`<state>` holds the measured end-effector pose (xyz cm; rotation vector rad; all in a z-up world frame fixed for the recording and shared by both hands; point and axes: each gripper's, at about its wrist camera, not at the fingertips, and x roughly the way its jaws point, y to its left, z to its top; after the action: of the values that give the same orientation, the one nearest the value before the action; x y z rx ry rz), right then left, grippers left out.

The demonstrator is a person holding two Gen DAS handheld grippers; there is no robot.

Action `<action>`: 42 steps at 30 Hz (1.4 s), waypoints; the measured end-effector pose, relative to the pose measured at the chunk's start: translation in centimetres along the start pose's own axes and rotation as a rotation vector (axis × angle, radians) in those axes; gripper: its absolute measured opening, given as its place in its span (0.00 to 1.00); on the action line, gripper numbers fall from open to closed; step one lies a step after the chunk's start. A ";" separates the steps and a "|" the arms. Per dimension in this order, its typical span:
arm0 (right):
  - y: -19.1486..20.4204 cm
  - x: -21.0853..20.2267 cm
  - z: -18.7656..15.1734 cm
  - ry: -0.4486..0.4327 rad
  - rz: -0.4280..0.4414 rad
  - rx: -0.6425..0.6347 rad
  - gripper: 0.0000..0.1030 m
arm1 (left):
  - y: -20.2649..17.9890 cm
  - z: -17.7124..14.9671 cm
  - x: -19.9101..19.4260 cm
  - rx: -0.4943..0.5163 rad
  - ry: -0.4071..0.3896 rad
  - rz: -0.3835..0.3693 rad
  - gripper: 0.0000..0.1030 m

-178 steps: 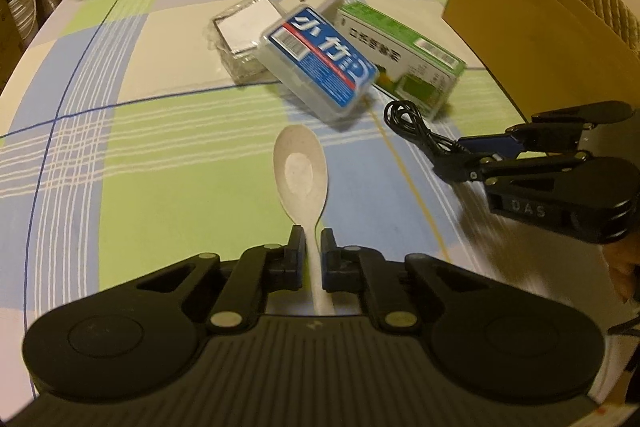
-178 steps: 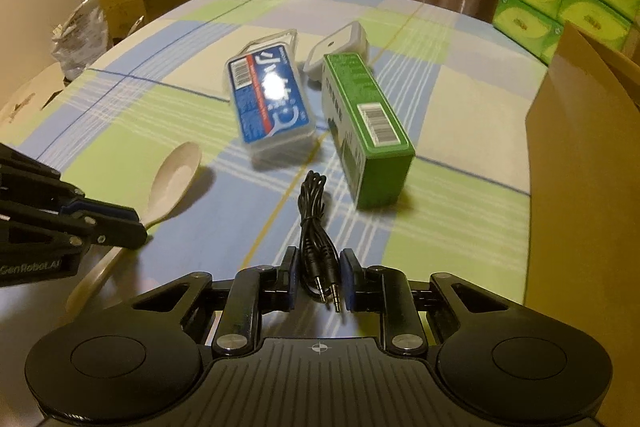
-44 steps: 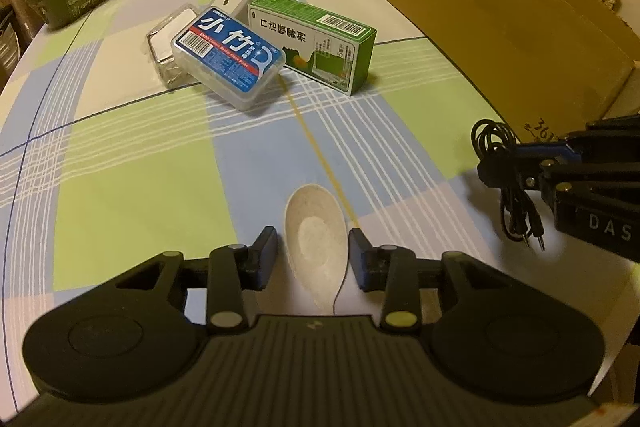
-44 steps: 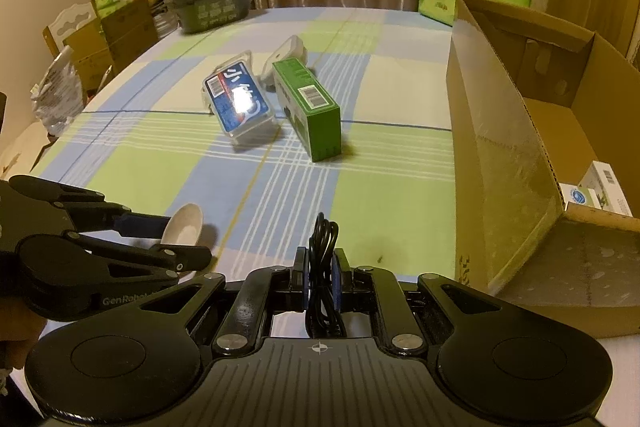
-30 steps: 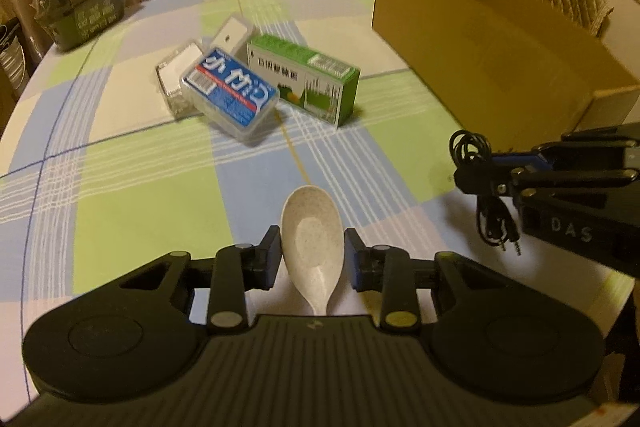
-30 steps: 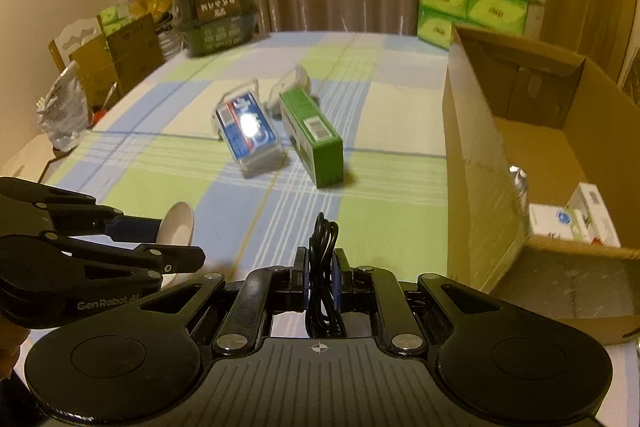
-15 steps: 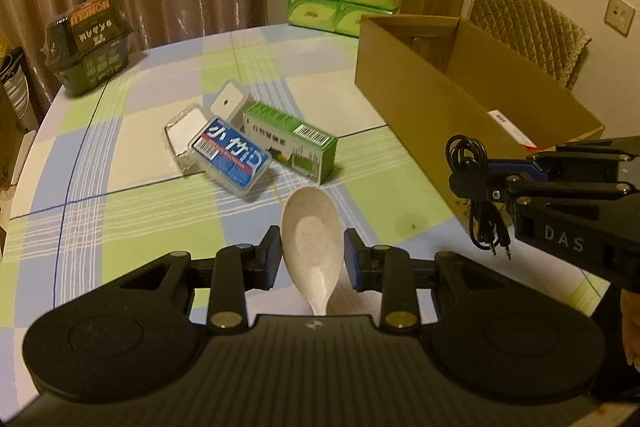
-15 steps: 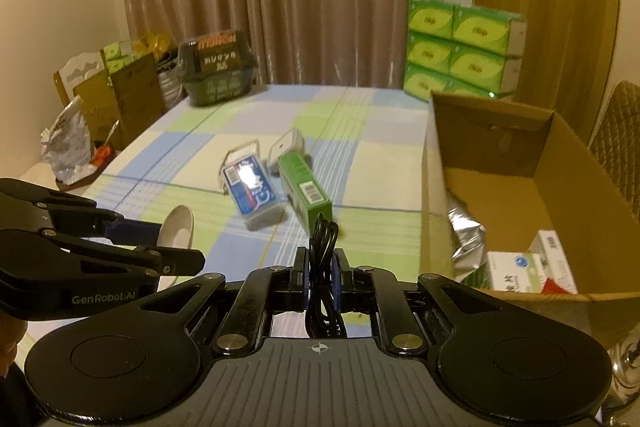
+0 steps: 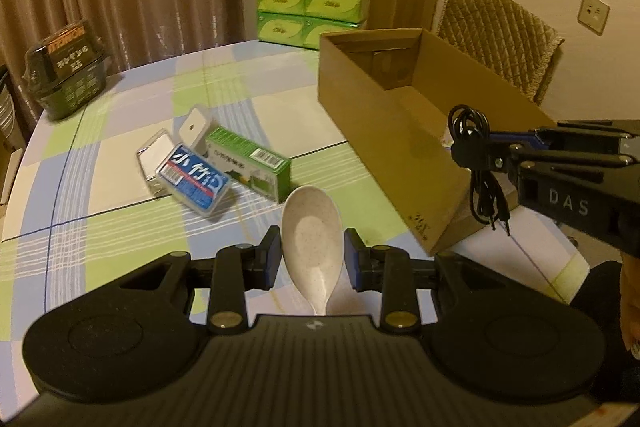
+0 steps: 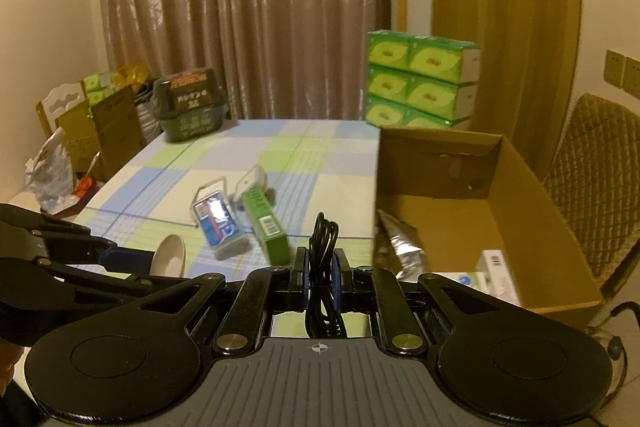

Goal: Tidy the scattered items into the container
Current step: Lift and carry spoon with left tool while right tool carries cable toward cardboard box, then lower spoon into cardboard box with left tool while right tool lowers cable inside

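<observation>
Above the checked tablecloth [image 9: 120,227], both my grippers carry something.

My left gripper [image 9: 312,255] is clamped on a speckled cream spoon [image 9: 312,231]; my right gripper [image 10: 320,277], lettered "DAS", pinches a coiled black cable [image 10: 322,239]. Near the table's middle lie a green carton [image 9: 250,163] and a clear case [image 9: 194,179] with a blue label. The brown cardboard box [image 9: 384,131] stands open at the right edge.

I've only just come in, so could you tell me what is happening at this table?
A person is tidying scattered items into the cardboard box. The left hand-held gripper grips a pale spoon; the right hand-held gripper pinches a coiled black cable. Both are held above the table. A green carton and clear cases remain on the cloth.
</observation>
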<state>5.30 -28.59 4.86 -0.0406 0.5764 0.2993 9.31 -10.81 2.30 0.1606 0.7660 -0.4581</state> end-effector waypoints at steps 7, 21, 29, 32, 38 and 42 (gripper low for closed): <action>-2.4 -1.5 0.5 -0.023 -0.042 0.014 0.07 | -2.6 1.5 0.3 0.038 -0.005 -0.039 0.27; -9.3 -3.1 2.2 -0.067 -0.157 0.055 0.07 | -8.3 7.7 1.8 0.079 -0.060 -0.153 0.27; -12.4 -2.8 2.6 -0.066 -0.187 0.067 0.07 | -10.7 10.8 3.5 0.061 -0.075 -0.203 0.27; -13.2 -2.6 2.6 -0.063 -0.195 0.072 0.07 | -11.4 11.7 4.2 0.061 -0.074 -0.215 0.27; -14.6 -1.8 2.8 -0.057 -0.202 0.082 0.07 | -12.3 12.9 5.9 0.061 -0.070 -0.230 0.27; -15.0 -1.2 3.1 -0.054 -0.203 0.081 0.07 | -12.5 13.5 6.7 0.049 -0.069 -0.235 0.27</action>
<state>10.30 -42.90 7.41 -0.0128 0.5255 0.0792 16.41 -28.34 7.57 0.1003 0.7095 -0.7029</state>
